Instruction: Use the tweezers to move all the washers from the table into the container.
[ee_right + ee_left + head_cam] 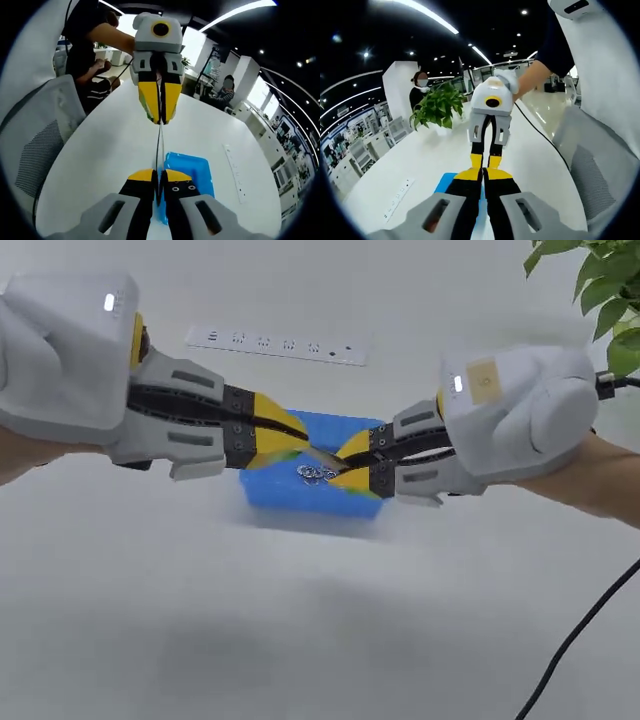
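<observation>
My left gripper (298, 446) and right gripper (342, 466) meet tip to tip above the container (268, 490), both jaw pairs clamped on the tweezers (160, 145); washers (315, 474) lie inside.

The washers (316, 474) in the blue container (300, 498) are a small blurred cluster, too fine to count. The left tool (298, 445) and right tool (348, 466) cover both ends of the tweezers (323, 456). The plant (600, 290) and cable (575, 640) are cut off at the right edge.
</observation>
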{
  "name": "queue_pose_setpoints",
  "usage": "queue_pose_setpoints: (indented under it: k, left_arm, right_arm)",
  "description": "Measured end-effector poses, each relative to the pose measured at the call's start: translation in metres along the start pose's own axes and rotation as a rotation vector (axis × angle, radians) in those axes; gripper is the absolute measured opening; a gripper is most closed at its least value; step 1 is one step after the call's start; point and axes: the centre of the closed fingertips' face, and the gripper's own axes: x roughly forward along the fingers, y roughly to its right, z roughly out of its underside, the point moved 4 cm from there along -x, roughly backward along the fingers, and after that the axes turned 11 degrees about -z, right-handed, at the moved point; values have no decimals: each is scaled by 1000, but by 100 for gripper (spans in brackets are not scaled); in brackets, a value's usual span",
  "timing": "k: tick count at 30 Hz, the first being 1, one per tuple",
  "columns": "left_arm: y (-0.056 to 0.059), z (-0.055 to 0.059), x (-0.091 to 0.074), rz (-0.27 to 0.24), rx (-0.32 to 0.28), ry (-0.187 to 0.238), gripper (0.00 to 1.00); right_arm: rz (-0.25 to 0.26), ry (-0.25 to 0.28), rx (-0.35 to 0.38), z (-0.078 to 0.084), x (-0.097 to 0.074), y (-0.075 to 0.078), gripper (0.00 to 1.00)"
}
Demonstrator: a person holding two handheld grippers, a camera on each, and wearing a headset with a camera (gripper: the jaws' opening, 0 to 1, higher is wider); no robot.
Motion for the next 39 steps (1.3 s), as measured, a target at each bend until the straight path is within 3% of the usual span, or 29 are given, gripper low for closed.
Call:
queue_pose_setpoints:
  k: [3, 8, 13, 21, 26, 30, 34, 37, 39]
  left_arm:
    - [6, -1, -3, 23, 47, -23, 6]
    - [15, -6, -6, 34, 59, -28, 6]
    - [19, 4, -8, 43, 106, -100, 8]
    - [25, 16, -4, 53, 115, -146, 6]
    - [28, 30, 2, 58, 120, -192, 6]
    - [29, 40, 7, 57, 44, -172, 6]
    - [33, 57, 16, 63, 22, -195, 6]
    - [40, 72, 23, 85, 16, -222, 6]
    - [42, 81, 28, 86, 13, -238, 6]
  right_arm:
    - [-2, -16, -10, -3, -1, -7, 7]
    - [-3, -20, -13, -7, -5, -14, 7]
    - [-12, -17, -16, -12, -4, -20, 7]
    - [-28, -34, -7, -8, 2, -23, 7]
    - [-37, -40, 20, -3, 4, -24, 7]
    - [-45, -45, 55, 6, 8, -25, 7]
    - [-53, -51, 91, 14, 14, -26, 7]
    - [-95, -58, 169, 28, 26, -31, 7]
    - [-96, -66, 194, 38, 33, -30, 7]
